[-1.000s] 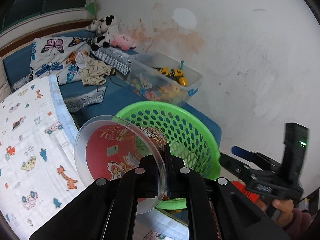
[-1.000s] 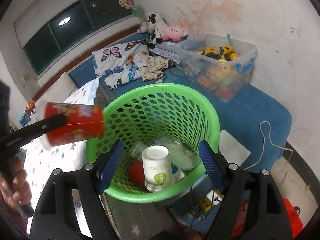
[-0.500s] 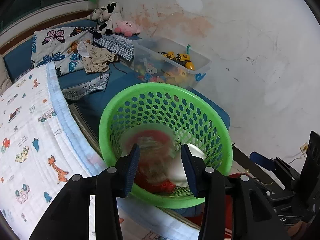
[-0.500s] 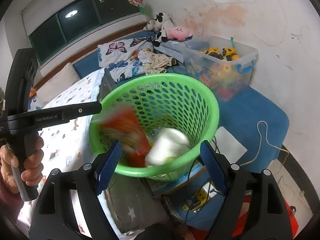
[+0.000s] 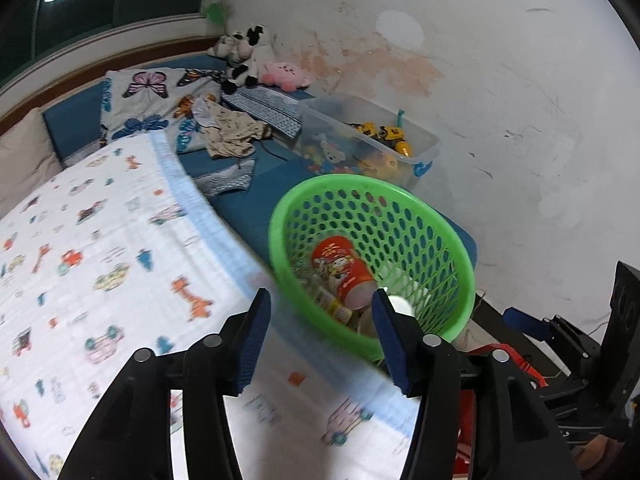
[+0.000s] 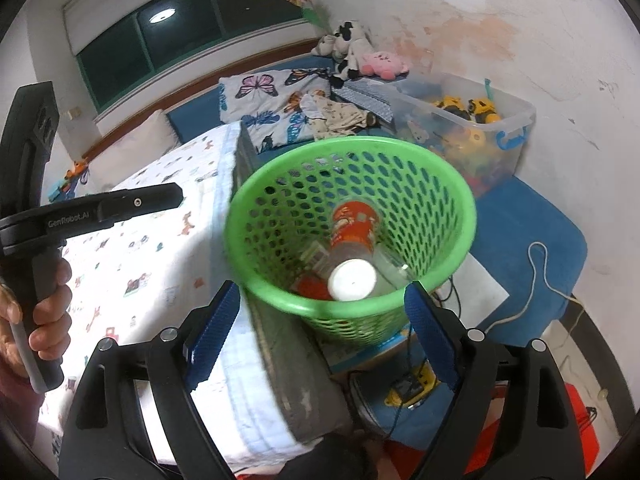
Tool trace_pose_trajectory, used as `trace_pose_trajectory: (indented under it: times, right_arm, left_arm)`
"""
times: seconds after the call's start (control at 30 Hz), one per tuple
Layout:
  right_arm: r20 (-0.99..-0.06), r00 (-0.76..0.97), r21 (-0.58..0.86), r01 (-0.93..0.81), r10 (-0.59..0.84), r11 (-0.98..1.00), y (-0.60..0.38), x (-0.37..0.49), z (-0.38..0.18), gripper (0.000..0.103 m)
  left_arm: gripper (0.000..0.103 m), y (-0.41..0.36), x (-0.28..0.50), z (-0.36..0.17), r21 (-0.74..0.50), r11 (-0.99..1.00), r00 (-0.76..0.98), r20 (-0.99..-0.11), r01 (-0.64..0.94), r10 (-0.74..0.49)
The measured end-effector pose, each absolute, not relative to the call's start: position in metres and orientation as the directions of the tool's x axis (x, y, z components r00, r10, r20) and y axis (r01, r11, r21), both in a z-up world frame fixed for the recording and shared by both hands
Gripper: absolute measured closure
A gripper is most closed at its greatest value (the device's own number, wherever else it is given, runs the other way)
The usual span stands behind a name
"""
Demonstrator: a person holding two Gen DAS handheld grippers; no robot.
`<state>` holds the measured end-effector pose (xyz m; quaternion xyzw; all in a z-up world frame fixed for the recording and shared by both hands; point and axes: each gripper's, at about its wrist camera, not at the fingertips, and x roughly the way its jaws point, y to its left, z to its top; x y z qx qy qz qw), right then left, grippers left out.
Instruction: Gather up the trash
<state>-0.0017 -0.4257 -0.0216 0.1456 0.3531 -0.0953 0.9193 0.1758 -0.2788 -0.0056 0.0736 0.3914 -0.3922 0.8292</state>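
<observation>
The left claw (image 5: 320, 336) stands about half open with nothing between its blue pads (image 5: 252, 344); its jaws have just been opening, and the red cup (image 5: 342, 270) it carried a second ago now lies on its side inside the green basket (image 5: 452, 248). The claw hangs above the edge of the bed (image 5: 100, 260), just beside the basket's near rim, touching nothing.

The right claw (image 6: 320, 332) is spread wide and empty too, its jaws having just opened a little further. It hovers in front of the basket, whose near wall shows between the pads without contact.

In the right wrist view the red cup leans against a white cup (image 6: 352, 280) in the basket's bottom, among other scraps. At the left edge of that view a hand (image 6: 36, 320) grips the left tool's handle.
</observation>
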Motion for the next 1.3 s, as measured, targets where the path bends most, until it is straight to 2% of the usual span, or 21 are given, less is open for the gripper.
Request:
trace_pose_trajectory:
  times: [0.23,0.3,0.37,0.47,0.9,1.3]
  right_arm:
    - [-0.679,0.731,0.153,0.227,-0.065,0.962,-0.393,0.003,-0.014,0.016]
    - [-0.678,0.732,0.144,0.217,-0.063,0.966,-0.386,0.003,-0.013,0.015]
    - [-0.678,0.732,0.141,0.205,-0.056,0.969,-0.378,0.003,-0.012,0.015]
    - [-0.68,0.732,0.128,0.188,-0.052,0.974,-0.369,0.005,-0.011,0.015]
    - [-0.676,0.734,0.054,0.137,-0.065,0.989,-0.334,0.006,-0.009,0.011]
    - [-0.675,0.735,0.04,0.123,-0.064,0.992,-0.323,0.008,-0.011,0.009]
  left_arm:
    - [0.042,-0.233,0.161,0.002,-0.151,0.73,0.461,-0.685,0.667,-0.563]
    - [0.037,-0.223,0.16,0.003,-0.145,0.745,0.478,-0.683,0.652,-0.552]
    - [0.035,-0.21,0.157,0.004,-0.14,0.761,0.497,-0.68,0.634,-0.539]
    - [0.026,-0.195,0.153,0.005,-0.126,0.784,0.527,-0.675,0.608,-0.517]
    - [0.01,-0.137,0.131,0.01,-0.087,0.837,0.611,-0.644,0.541,-0.462]
    - [0.008,-0.108,0.123,0.003,-0.053,0.877,0.655,-0.643,0.478,-0.397]
